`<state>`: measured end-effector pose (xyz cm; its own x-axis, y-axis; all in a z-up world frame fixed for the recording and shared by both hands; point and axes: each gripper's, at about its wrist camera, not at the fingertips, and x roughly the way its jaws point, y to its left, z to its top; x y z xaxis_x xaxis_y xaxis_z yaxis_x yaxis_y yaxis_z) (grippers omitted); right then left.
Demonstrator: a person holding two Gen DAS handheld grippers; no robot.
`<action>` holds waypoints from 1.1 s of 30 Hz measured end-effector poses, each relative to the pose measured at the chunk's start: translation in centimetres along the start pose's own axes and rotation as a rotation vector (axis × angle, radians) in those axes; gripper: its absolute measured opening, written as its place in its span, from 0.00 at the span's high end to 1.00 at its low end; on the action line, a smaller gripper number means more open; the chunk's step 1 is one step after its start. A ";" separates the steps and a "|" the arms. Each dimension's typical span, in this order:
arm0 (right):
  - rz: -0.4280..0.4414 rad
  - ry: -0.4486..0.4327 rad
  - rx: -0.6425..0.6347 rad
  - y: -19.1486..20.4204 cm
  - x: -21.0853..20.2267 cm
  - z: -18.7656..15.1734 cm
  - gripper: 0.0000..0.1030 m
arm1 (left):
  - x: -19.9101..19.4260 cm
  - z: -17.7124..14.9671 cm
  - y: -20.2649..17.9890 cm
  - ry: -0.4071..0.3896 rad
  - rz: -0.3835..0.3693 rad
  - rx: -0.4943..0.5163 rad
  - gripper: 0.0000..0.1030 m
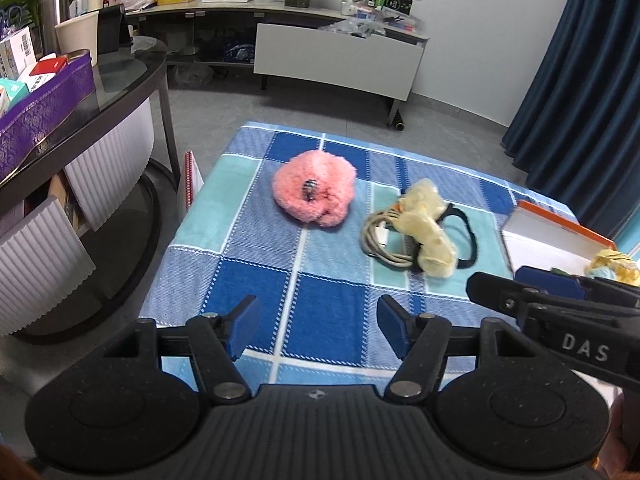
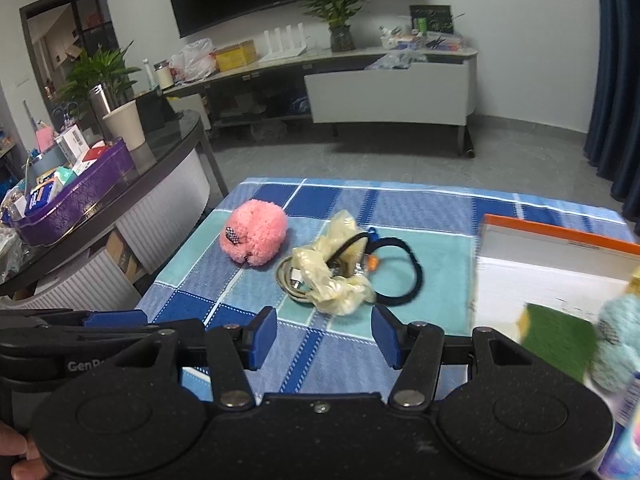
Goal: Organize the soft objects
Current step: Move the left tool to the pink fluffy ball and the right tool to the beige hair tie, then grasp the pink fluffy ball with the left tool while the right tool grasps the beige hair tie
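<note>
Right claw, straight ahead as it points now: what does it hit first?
Likely the pale yellow scrunchie tangled with a coiled cable and black hair band. The right claw is open, with only checked cloth between; depth is uncertain.

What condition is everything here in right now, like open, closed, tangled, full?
Left gripper: jaws open, empty.
Right gripper: jaws open, empty.
Pink scrunchie: loose on the cloth.
Yellow scrunchie: tangled with a coiled cable and black band.
White box: open, partly filled.
</note>
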<state>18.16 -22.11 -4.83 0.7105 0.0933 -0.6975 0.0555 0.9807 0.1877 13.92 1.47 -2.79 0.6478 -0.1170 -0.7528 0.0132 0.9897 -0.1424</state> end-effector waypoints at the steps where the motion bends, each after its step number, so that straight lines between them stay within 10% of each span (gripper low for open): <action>1: -0.003 0.006 -0.010 0.2 0.6 0.2 0.38 | 0.3 0.1 0.2 0.003 0.003 0.000 0.36; 11: 0.001 0.037 -0.069 1.2 6.0 1.9 0.51 | 2.7 2.0 1.5 -0.002 0.022 -0.003 0.29; 13: -0.001 0.046 -0.062 1.0 6.9 2.1 0.79 | 3.2 2.5 1.4 -0.011 0.026 0.008 0.26; 16: -0.016 0.021 -0.043 0.6 6.8 2.1 0.89 | 4.0 3.4 1.1 -0.027 0.027 0.028 0.20; 27: -0.056 -0.099 0.018 -2.4 0.5 1.8 0.91 | 7.8 5.6 -0.3 -0.069 0.045 0.091 0.08; 30: -0.045 -0.111 0.056 -3.3 -1.2 1.6 0.91 | 9.1 6.1 -0.5 -0.062 0.055 0.093 0.10; 33: -0.050 -0.119 0.059 -3.4 -2.4 1.1 0.91 | 10.3 6.3 -0.4 -0.041 0.024 0.095 0.38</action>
<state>17.01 -25.86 -3.04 0.7836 0.0199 -0.6209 0.1319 0.9714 0.1976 25.38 0.44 -6.40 0.6793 -0.0917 -0.7281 0.0683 0.9958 -0.0617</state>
